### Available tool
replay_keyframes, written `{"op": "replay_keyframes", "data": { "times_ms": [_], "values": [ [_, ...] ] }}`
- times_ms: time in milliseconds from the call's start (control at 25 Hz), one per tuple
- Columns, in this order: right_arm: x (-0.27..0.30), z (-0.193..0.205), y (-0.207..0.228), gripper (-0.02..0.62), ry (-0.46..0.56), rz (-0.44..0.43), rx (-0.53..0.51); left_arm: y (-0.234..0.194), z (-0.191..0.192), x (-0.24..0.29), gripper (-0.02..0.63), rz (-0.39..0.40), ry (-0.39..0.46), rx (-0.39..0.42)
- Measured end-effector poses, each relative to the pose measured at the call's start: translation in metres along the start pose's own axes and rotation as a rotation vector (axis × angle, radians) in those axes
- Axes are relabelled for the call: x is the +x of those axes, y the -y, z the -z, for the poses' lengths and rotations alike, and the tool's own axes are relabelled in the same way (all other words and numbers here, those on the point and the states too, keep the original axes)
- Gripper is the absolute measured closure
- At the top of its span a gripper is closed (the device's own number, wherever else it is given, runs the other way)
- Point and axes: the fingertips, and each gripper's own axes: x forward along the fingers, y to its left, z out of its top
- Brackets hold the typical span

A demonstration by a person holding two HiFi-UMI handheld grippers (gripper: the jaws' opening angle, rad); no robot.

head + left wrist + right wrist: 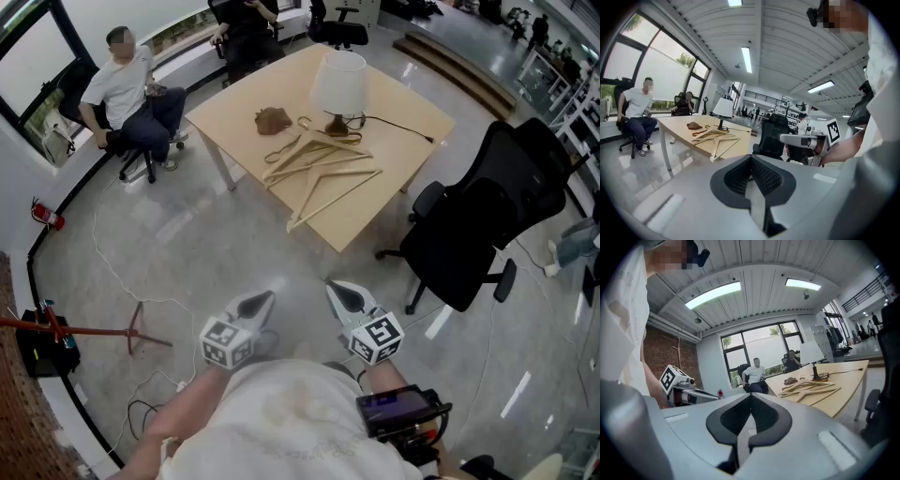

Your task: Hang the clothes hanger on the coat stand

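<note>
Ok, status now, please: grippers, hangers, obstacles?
Left hand-held gripper shut, empty; right hand-held gripper shut, empty. Hangers lie on table, untouched. Chair beside table.

Clothes hangers (323, 169): several, pale wood with metal hooks, lying flat in an overlapping heap on the light wooden table (394, 103), just beside the lamp base.

Coat stand (94, 330): thin reddish-brown pole with splayed feet on the grey floor, well apart from the table, by the brick wall.
</note>
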Motion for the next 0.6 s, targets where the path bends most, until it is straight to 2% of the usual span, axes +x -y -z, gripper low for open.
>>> {"op": "replay_keyframes", "data": {
  "times_ms": [240,600],
  "values": [
    [-0.008,-0.003,0.013,0.581,0.03,0.0,0.035,0.008,0.001,0.01,0.604,-0.002,-0.007,0.009],
    [-0.014,-0.007,0.027,0.581,0.046,0.015,0.055,0.018,-0.014,0.024,0.604,0.004,-0.009,0.071]
  ]
}}
